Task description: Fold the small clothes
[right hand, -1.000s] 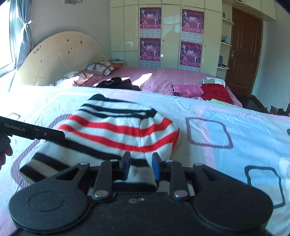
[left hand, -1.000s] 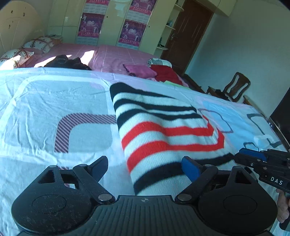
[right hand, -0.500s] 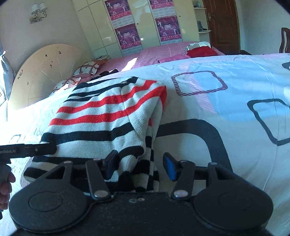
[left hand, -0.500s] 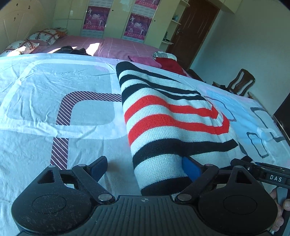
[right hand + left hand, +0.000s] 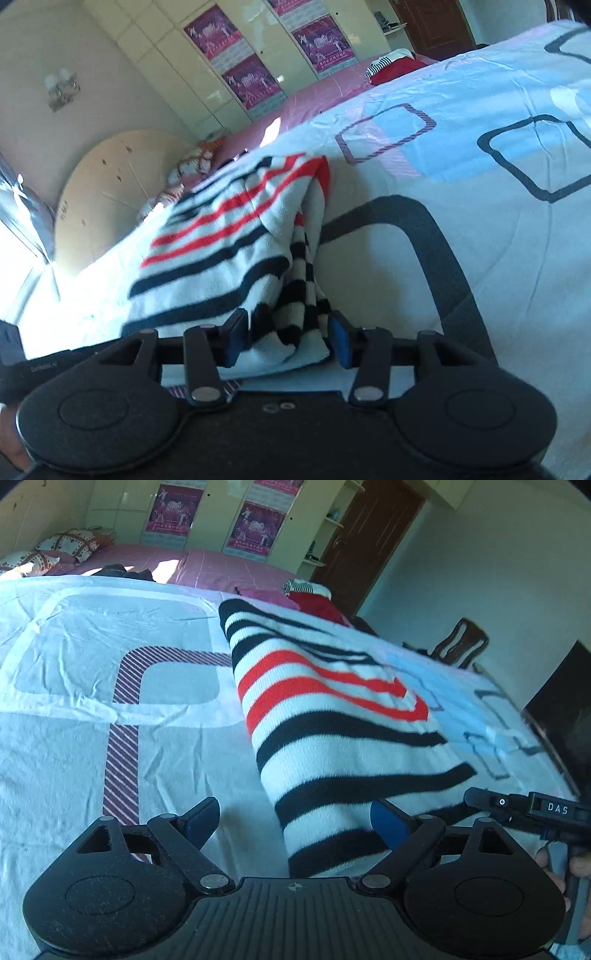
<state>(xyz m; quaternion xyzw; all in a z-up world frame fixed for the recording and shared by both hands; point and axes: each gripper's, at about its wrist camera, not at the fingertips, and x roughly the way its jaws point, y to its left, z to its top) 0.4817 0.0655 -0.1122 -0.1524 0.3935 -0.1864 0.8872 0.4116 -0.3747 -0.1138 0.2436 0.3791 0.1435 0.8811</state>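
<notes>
Right wrist: right gripper (image 5: 286, 341) just eased narrower, straddling sweater (image 5: 229, 254) hem unpinched; left gripper (image 5: 295, 821) spread; needs closing, then folding.

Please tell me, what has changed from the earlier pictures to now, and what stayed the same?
The right hand-held gripper has rolled, so its view is tilted. Its jaws, narrow a second ago, have just been opening, then closing slightly; the striped sweater's near corner lies between them, unpressed. Both cameras have come closer to the sweater. The left hand-held gripper stays wide open at the sweater's near edge. The sweater stays folded on the bedsheet.
</notes>
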